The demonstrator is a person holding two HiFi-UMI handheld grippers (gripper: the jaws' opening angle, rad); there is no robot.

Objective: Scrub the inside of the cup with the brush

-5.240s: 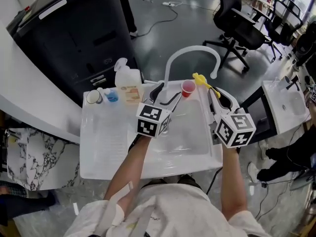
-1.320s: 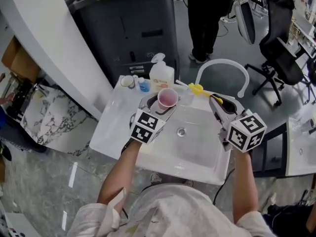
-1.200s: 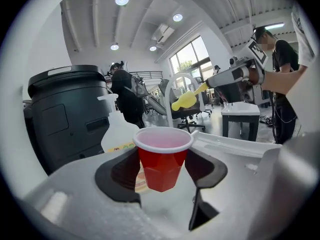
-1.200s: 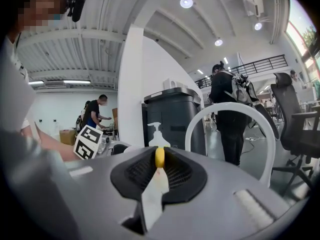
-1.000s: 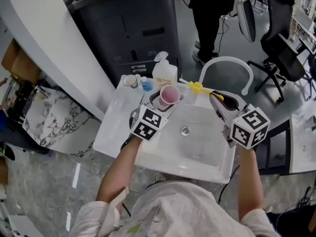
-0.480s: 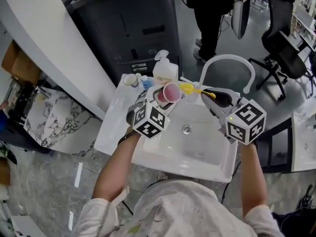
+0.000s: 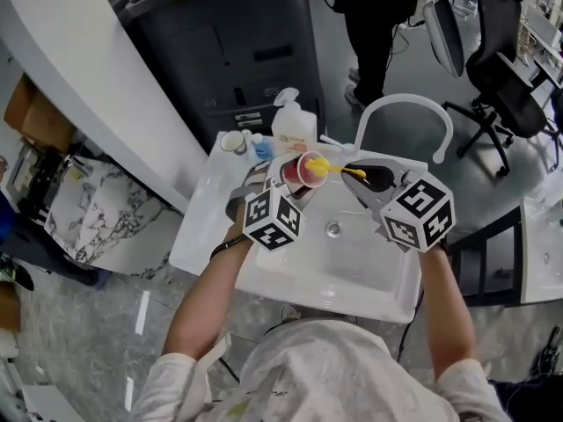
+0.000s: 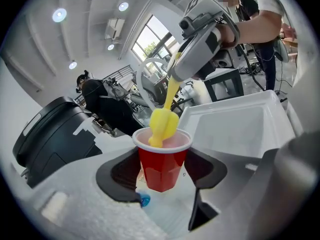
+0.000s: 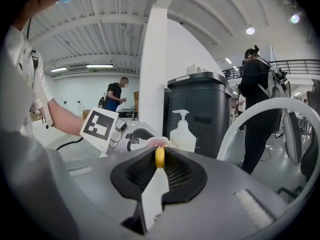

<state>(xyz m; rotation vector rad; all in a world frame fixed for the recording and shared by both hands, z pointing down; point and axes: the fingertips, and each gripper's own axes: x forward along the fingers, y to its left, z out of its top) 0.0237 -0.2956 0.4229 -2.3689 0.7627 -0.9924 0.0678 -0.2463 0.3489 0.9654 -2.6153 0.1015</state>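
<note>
Left hand-held gripper clamps cup; right hand-held gripper clamps brush dipping into it.

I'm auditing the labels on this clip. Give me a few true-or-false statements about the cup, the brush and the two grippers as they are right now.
1. The left gripper is shut on the red cup. True.
2. The head of the yellow brush lies in the basin of the sink. False: it is at the cup's mouth, dipping inside.
3. The right gripper clamps the brush handle. True.
4. The cup stands on the counter. False: the left gripper holds it up off any surface.
5. A white pump bottle stands behind the sink. True.
</note>
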